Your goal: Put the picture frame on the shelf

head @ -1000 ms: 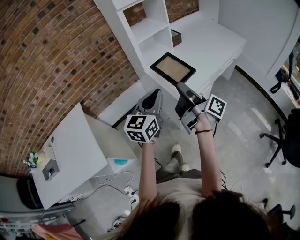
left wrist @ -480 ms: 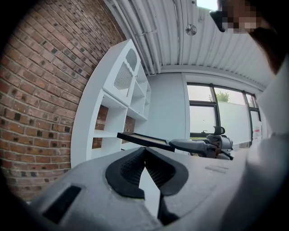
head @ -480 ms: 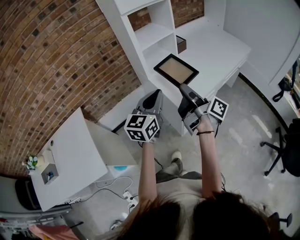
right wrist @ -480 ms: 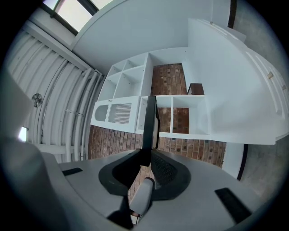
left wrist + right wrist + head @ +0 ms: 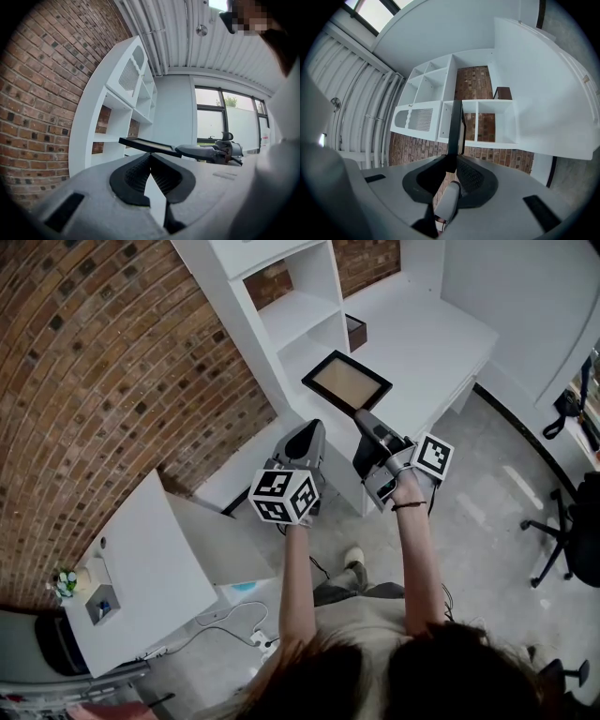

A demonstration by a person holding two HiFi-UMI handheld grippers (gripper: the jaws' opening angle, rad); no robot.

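- Holding the picture frame [image 5: 346, 382] by its near edge, our right gripper [image 5: 362, 418] has its jaws pinched on the dark border. In the right gripper view we see the frame edge-on, rising from between the jaws.
- We carry the frame roughly flat in the air, above the white desk [image 5: 427, 329] and just in front of the lower compartments of the white shelf [image 5: 286, 306], clear of both.
- Our left gripper [image 5: 305, 439] hangs beside the right one, its jaws pressed together on nothing.
- We see a small dark box [image 5: 354, 331] where shelf meets desk, and a brick wall [image 5: 112, 362] to the left.
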